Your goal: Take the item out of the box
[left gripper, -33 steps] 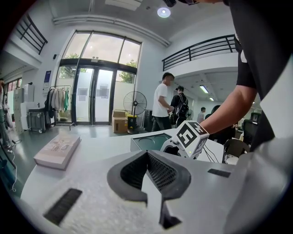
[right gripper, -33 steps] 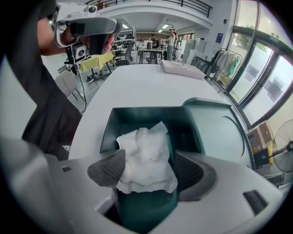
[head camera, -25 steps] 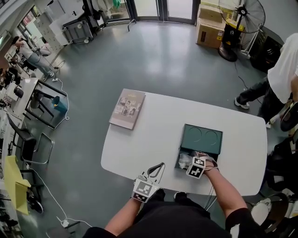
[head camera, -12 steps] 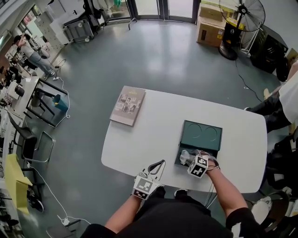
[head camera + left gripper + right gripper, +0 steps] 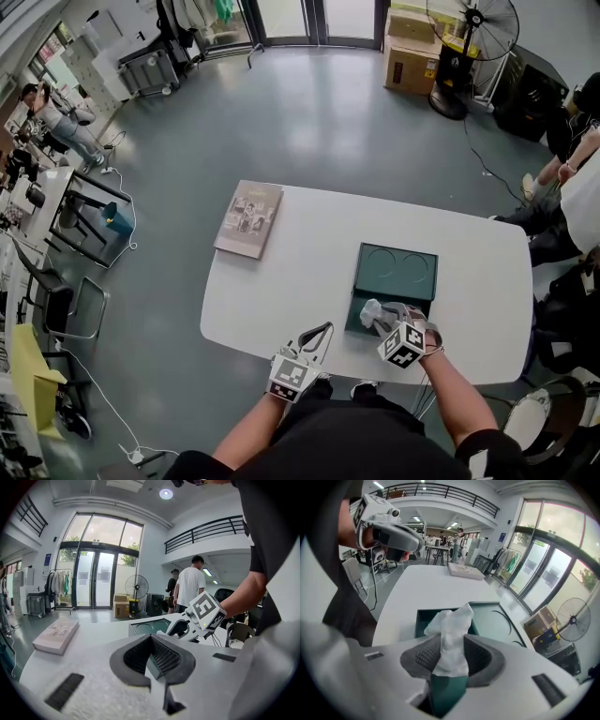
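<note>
A dark green box [image 5: 354, 321] lies open on the white table [image 5: 291, 281], its lid [image 5: 398, 272] laid flat behind it. My right gripper [image 5: 386, 322] is shut on a crumpled white wrapped item [image 5: 373, 313] and holds it just above the box's near end. Its jaws have just been closing with the item between them. In the right gripper view the white item [image 5: 452, 634] stands up between the pads, over the box [image 5: 423, 618]. My left gripper [image 5: 319, 332] hovers at the table's front edge, left of the box, shut and empty; its jaw tips meet in the left gripper view [image 5: 151, 639].
A flat book-like box [image 5: 249, 218] lies at the table's far left corner. A person [image 5: 572, 197] stands off the table's right end. A fan [image 5: 469, 28] and cardboard boxes [image 5: 411, 56] are far back. Chairs and desks [image 5: 75, 216] are at the left.
My right gripper has risen out of the box with the white item gripped between its jaws. The left gripper has stayed put. The person at the right has shifted.
</note>
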The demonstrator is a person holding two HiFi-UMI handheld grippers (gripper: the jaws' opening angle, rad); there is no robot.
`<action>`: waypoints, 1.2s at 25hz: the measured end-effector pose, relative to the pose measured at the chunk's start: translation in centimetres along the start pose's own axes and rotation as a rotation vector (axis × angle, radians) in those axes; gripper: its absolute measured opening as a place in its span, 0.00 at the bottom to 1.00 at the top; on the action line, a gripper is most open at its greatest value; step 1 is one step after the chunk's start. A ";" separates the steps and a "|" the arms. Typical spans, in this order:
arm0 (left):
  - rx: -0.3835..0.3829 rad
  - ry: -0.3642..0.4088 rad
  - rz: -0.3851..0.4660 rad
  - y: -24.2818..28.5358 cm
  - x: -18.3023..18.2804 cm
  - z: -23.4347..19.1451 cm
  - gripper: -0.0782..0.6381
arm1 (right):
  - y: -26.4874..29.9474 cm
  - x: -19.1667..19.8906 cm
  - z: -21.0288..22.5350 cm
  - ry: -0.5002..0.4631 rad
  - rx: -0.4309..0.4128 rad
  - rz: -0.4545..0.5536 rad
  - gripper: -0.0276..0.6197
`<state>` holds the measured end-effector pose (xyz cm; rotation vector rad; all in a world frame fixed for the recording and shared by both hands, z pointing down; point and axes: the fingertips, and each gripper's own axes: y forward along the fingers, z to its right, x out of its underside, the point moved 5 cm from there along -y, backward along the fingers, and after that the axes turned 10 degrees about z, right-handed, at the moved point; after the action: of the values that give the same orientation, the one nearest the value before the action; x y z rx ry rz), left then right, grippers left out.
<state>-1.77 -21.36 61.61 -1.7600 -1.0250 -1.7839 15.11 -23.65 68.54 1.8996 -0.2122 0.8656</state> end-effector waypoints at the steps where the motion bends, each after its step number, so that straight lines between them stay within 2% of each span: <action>1: -0.001 0.000 0.003 0.1 -0.1 0.0 0.12 | -0.6 -0.4 0.3 0.014 0.027 0.021 0.27; 7: -0.017 -0.004 0.043 1.3 -2.0 0.0 0.12 | -5.1 -2.8 2.3 0.108 0.182 0.154 0.27; 13: 0.038 0.006 0.065 2.8 -2.9 1.2 0.12 | -9.5 -5.1 4.1 0.225 0.318 0.296 0.26; 20: 0.076 0.018 0.128 3.7 -6.0 1.9 0.12 | -13.4 -6.7 4.9 0.420 0.440 0.470 0.26; 25: 0.086 0.033 0.156 4.7 -6.6 2.3 0.12 | -15.9 -5.7 5.4 0.465 0.534 0.551 0.26; 30: 0.081 0.046 0.181 5.1 -7.0 2.1 0.12 | -16.9 -4.4 5.6 0.483 0.593 0.560 0.26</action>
<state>4.13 -24.31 55.67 -1.6967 -0.8768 -1.6408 22.91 -21.13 52.16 2.1162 -0.2059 1.9037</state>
